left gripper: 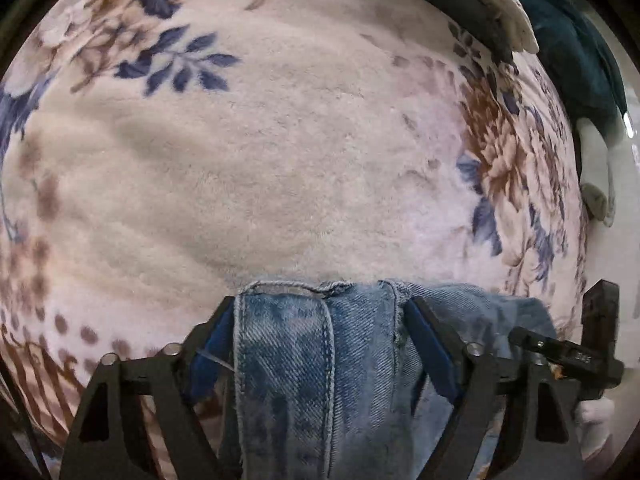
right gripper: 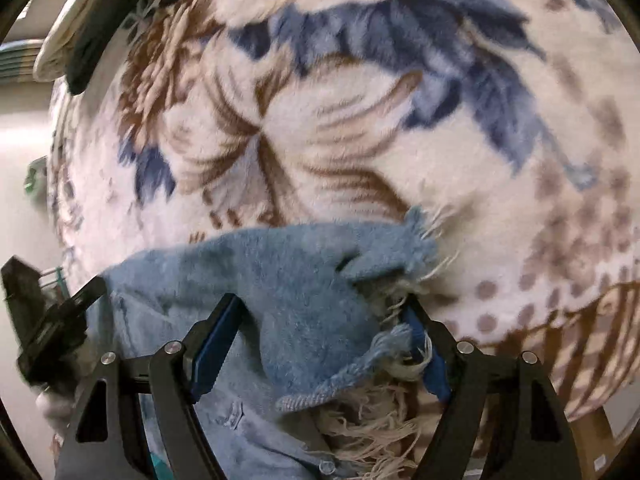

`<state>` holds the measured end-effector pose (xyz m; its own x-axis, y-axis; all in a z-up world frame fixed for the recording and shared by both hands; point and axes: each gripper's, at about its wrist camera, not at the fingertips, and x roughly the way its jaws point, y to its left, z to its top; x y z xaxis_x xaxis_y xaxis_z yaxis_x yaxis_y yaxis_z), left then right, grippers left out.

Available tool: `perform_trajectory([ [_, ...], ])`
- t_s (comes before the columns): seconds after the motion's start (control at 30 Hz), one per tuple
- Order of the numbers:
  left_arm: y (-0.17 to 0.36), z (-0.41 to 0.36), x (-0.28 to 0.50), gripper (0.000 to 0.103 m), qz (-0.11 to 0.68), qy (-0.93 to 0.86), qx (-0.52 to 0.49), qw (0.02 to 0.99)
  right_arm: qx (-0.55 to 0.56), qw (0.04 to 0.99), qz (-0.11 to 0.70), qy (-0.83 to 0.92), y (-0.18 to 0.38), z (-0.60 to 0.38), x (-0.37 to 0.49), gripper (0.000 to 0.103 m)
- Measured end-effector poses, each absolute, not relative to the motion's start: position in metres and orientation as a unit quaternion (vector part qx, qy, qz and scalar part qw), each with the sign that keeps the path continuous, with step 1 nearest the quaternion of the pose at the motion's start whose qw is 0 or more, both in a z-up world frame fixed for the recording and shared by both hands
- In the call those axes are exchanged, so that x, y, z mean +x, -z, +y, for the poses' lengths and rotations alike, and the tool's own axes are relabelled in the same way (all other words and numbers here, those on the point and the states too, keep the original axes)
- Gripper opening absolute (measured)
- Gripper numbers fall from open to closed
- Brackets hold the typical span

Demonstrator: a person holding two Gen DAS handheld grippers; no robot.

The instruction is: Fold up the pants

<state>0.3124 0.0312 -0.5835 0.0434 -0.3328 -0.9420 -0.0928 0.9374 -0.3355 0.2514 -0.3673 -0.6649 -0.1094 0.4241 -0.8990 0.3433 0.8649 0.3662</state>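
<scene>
Early in the fold: I have both ends of the pants gripped, no finished fold visible.

My left hand-held gripper point(left gripper: 320, 316) is clamped on the waistband of the pants point(left gripper: 288, 360); my right hand-held gripper point(right gripper: 324, 312) is clamped on the frayed hem point(right gripper: 400, 344). Pants hang bunched between the fingers, over the floral blanket point(left gripper: 280, 160). Can't tell if they touch it. Long axis looks to run gripper to gripper, waist left, hem right. Judging by that, laying flat and all folds remain.
</scene>
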Motion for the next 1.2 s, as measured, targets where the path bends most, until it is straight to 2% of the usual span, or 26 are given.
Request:
perform_trajectory([
  [0.03, 0.58, 0.029, 0.309, 0.058, 0.68, 0.091, -0.15, 0.712, 0.257, 0.617, 0.743, -0.041, 0.665, -0.367, 0.248, 0.077],
  [0.07, 0.576, 0.025, 0.306, 0.044, 0.675, 0.094, -0.135, 0.719, 0.252, 0.626, 0.736, -0.049, 0.662, -0.364, 0.244, 0.054],
  [0.1, 0.571, 0.019, 0.303, 0.04, 0.668, 0.096, -0.121, 0.728, 0.249, 0.632, 0.732, -0.056, 0.662, -0.362, 0.243, 0.039],
  [0.17, 0.557, 0.013, 0.299, 0.035, 0.654, 0.095, -0.102, 0.744, 0.238, 0.645, 0.723, -0.063, 0.656, -0.358, 0.244, 0.028],
  [0.27, 0.541, 0.012, 0.302, 0.031, 0.645, 0.089, -0.104, 0.752, 0.213, 0.677, 0.701, -0.066, 0.64, -0.358, 0.265, 0.023],
  [0.57, 0.527, 0.018, 0.392, 0.031, 0.625, 0.081, -0.106, 0.769, 0.2, 0.713, 0.668, -0.076, 0.597, -0.369, 0.366, 0.02],
  [0.63, 0.537, 0.026, 0.405, 0.038, 0.636, 0.078, -0.122, 0.758, 0.192, 0.711, 0.671, -0.084, 0.602, -0.365, 0.396, 0.021],
  [0.67, 0.545, 0.033, 0.408, 0.043, 0.652, 0.076, -0.135, 0.742, 0.192, 0.697, 0.686, -0.081, 0.61, -0.365, 0.41, 0.025],
  [0.73, 0.546, 0.053, 0.4, 0.043, 0.663, 0.086, -0.186, 0.72, 0.189, 0.672, 0.713, -0.068, 0.627, -0.355, 0.429, 0.031],
  [0.77, 0.541, 0.063, 0.391, 0.042, 0.659, 0.087, -0.211, 0.717, 0.187, 0.664, 0.72, -0.067, 0.629, -0.356, 0.43, 0.038],
  [0.8, 0.534, 0.073, 0.379, 0.042, 0.652, 0.084, -0.229, 0.718, 0.188, 0.661, 0.723, -0.069, 0.628, -0.358, 0.426, 0.051],
  [0.87, 0.521, 0.089, 0.354, 0.044, 0.639, 0.08, -0.262, 0.718, 0.203, 0.661, 0.718, -0.08, 0.622, -0.368, 0.407, 0.071],
  [0.9, 0.515, 0.093, 0.342, 0.048, 0.636, 0.081, -0.275, 0.717, 0.212, 0.659, 0.718, -0.079, 0.619, -0.373, 0.395, 0.072],
  [0.97, 0.512, 0.092, 0.321, 0.059, 0.633, 0.087, -0.288, 0.713, 0.237, 0.647, 0.721, -0.074, 0.618, -0.383, 0.366, 0.072],
  [1.07, 0.532, 0.077, 0.299, 0.061, 0.657, 0.09, -0.275, 0.696, 0.283, 0.615, 0.733, -0.063, 0.634, -0.385, 0.309, 0.072],
  [1.13, 0.542, 0.066, 0.284, 0.055, 0.662, 0.085, -0.258, 0.699, 0.3, 0.594, 0.744, -0.055, 0.648, -0.383, 0.274, 0.072],
  [1.17, 0.543, 0.06, 0.28, 0.033, 0.661, 0.089, -0.248, 0.702, 0.307, 0.582, 0.751, -0.053, 0.656, -0.381, 0.26, 0.068],
  [1.2, 0.541, 0.055, 0.274, 0.027, 0.662, 0.086, -0.225, 0.71, 0.319, 0.572, 0.754, -0.057, 0.665, -0.377, 0.246, 0.045],
])
